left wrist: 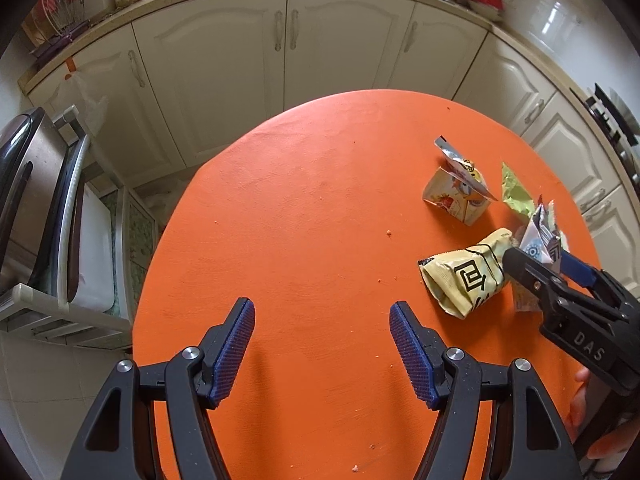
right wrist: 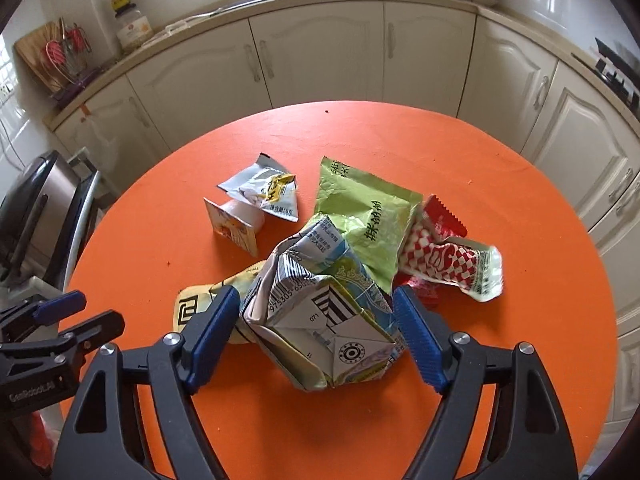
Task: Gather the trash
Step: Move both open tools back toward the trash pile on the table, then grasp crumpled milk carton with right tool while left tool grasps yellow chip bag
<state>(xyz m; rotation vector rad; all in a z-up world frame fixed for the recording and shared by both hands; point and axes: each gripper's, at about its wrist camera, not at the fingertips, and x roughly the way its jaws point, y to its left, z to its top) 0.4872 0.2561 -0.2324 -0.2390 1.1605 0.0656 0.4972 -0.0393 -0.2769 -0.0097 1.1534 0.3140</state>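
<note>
Right gripper (right wrist: 318, 334) straddles the crushed milk carton (right wrist: 320, 320) at lower centre of the right wrist view. Its jaws stand apart on either side, pads about touching the carton's flanks; I can't tell if they press yet.

Left gripper (left wrist: 322, 346) is spread wide and empty over bare orange table (left wrist: 300, 200).

The rest of the trash sits in a pile around the carton: yellow wrapper (right wrist: 192, 304) under the left pad, green bag (right wrist: 364, 216) behind it, red checked wrapper (right wrist: 444, 256) to the right.

Risks: the carton crumples and slips out, the left pad pinches the yellow wrapper too, or lifting drags the green bag along.
</note>
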